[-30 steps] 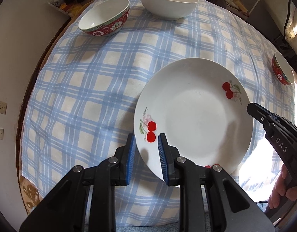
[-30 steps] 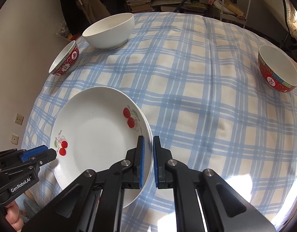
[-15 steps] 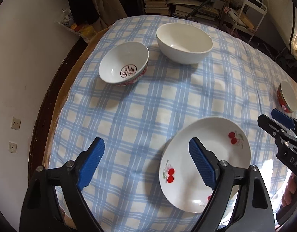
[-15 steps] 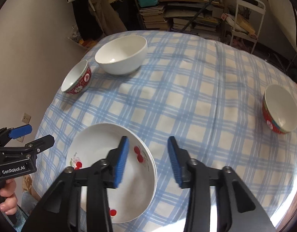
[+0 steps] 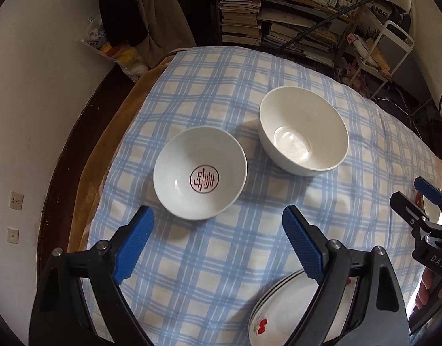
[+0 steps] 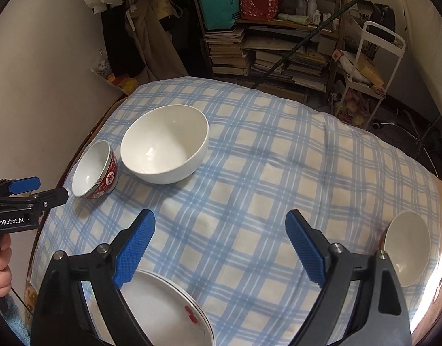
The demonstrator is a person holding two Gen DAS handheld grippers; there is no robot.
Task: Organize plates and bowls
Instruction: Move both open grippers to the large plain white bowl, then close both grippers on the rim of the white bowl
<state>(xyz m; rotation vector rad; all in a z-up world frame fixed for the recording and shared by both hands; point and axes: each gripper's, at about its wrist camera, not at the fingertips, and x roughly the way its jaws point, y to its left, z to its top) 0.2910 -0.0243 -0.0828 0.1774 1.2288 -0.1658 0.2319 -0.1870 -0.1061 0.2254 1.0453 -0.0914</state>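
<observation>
A stack of white plates with cherry prints [image 5: 281, 314] lies at the near edge of the table; it also shows in the right wrist view [image 6: 163, 314]. My left gripper [image 5: 218, 245] is wide open and empty, above and just short of a red-patterned bowl [image 5: 200, 172] that also shows in the right wrist view [image 6: 95, 170]. A large plain white bowl [image 5: 303, 129] [image 6: 164, 147] stands beside it. My right gripper [image 6: 219, 245] is wide open and empty over the cloth. A second red-patterned bowl [image 6: 406, 248] sits at the right edge.
The round table wears a blue checked cloth [image 5: 221, 92] [image 6: 278, 155]. A wall with sockets [image 5: 16, 200] is close on the left. Shelves of books [image 6: 267, 49] and a white cart [image 6: 373, 57] stand behind the table.
Both grippers let go of the plate, opened wide, and drew up and back. The plates now lie low in both views. The left gripper swung toward the bowls.
</observation>
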